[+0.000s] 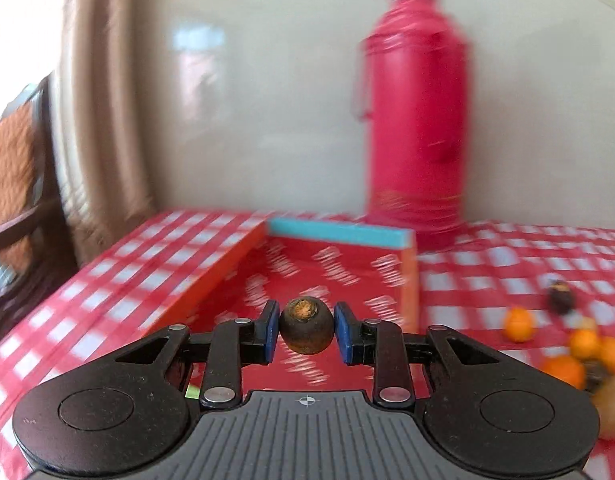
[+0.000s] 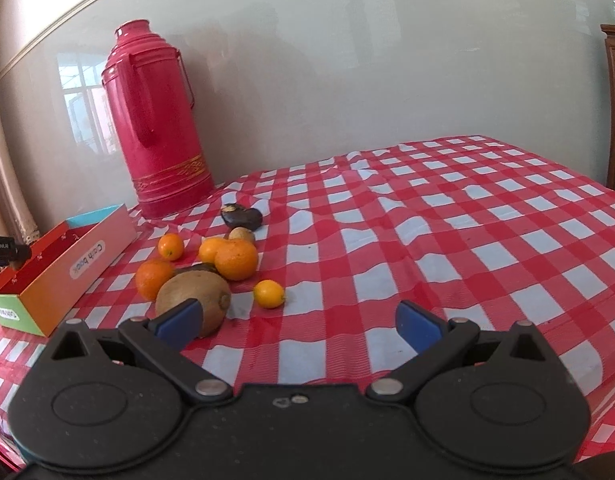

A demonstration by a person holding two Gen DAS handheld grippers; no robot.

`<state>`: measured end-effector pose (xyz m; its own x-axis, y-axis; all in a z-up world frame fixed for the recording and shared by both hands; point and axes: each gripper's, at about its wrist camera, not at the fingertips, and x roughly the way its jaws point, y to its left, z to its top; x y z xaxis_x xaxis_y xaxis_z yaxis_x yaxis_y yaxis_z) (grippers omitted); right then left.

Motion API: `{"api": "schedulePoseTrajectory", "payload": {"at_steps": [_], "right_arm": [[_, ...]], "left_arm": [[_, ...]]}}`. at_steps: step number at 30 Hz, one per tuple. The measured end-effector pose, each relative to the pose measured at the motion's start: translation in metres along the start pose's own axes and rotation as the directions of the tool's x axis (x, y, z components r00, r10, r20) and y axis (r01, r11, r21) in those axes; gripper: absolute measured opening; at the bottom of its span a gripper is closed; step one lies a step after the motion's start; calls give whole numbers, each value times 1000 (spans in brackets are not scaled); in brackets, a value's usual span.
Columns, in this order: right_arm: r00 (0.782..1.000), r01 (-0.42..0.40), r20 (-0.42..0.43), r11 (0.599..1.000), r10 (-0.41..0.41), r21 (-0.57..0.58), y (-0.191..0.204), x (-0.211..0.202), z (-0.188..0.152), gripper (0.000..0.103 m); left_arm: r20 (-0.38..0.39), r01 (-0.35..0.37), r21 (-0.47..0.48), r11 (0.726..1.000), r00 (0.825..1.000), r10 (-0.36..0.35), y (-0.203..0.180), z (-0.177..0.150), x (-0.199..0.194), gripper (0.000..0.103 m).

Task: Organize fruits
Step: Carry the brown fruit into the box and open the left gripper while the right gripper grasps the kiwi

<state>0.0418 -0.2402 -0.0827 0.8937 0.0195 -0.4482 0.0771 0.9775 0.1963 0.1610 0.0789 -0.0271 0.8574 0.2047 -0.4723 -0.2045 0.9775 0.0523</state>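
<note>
Left wrist view smeared: flask (image 1: 415, 120), box (image 1: 339, 264) print and cloth (image 1: 107, 280) checks unreadable. Kiwi (image 1: 613, 406) cut by right edge. Right wrist view: left claw (image 2: 3, 254) mostly cropped; dark fruit (image 2: 197, 268) largely hidden behind kiwi (image 2: 193, 300).

Left tool (image 1: 306, 332) clamps dark round fruit (image 1: 306, 325) above red box (image 1: 331, 276), thermos (image 1: 417, 120) behind.

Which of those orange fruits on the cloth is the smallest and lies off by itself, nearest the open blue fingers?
The yellowish kumquat, right of the kiwi; it lies apart while the bigger oranges cluster behind.
</note>
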Motion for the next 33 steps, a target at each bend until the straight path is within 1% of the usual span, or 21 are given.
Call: {"api": "schedulePoseTrajectory", "payload": {"at_steps": [3, 6, 9, 11, 12, 13, 15, 17, 19, 21, 23, 25, 26, 29, 33], "right_arm": [[1000, -9, -4, 1000, 8, -6, 4, 2, -1, 97], [1000, -17, -9, 1000, 17, -13, 9, 4, -2, 97], [999, -33, -11, 999, 32, -25, 14, 4, -3, 97], [999, -38, -10, 999, 38, -39, 17, 4, -4, 97], [999, -40, -10, 998, 40, -44, 17, 3, -4, 97], [999, -42, -10, 998, 42, -48, 18, 3, -3, 97], [999, -49, -10, 998, 48, -51, 18, 3, -3, 97], [998, -55, -10, 997, 54, -51, 18, 2, -2, 97], [997, -70, -14, 996, 70, -49, 18, 3, -1, 97], [996, -89, -15, 995, 88, -52, 20, 3, 1, 97], [995, -98, -6, 992, 98, -80, 26, 3, 3, 97], [994, -110, 10, 988, 112, -112, 34, 3, 5, 97], [993, -116, 13, 984, 119, -131, 39, 5, 7, 97], [990, -138, 2, 974, 141, -177, 54, 14, 11, 97], [991, -135, -21, 968, 133, -210, 70, 28, 12, 97]], "left_arm": [[-62, -56, -63, 996, 997, 53, 12, -2, 16, 30], [-118, -103, -111, 988, 989, 90, 16, -3, 28, 30], [-138, -169, -125, 978, 979, 151, 15, -7, 25, 30], [-153, -194, -147, 970, 973, 172, 18, -8, 23, 35], [-156, -188, -153, 970, 974, 164, 17, -7, 24, 43], [-155, -184, -151, 971, 975, 161, 16, -7, 23, 47], [-147, -193, -140, 971, 974, 172, 8, -6, 18, 66], [-137, -189, -144, 971, 976, 170, 3, -4, 13, 75], [-135, -177, -154, 972, 978, 157, -3, -4, 9, 77], [-126, -136, -206, 969, 986, 112, -2, -4, 2, 77], [-106, -102, -268, 958, 991, 76, 2, -3, -8, 78], [-89, -71, -305, 950, 995, 45, 8, -2, -17, 82], [-79, -61, -311, 948, 996, 38, 12, -2, -23, 88], [-37, -70, -298, 952, 997, 61, 24, -8, -43, 97], [28, -110, -268, 957, 992, 122, 47, -20, -67, 103]]}}
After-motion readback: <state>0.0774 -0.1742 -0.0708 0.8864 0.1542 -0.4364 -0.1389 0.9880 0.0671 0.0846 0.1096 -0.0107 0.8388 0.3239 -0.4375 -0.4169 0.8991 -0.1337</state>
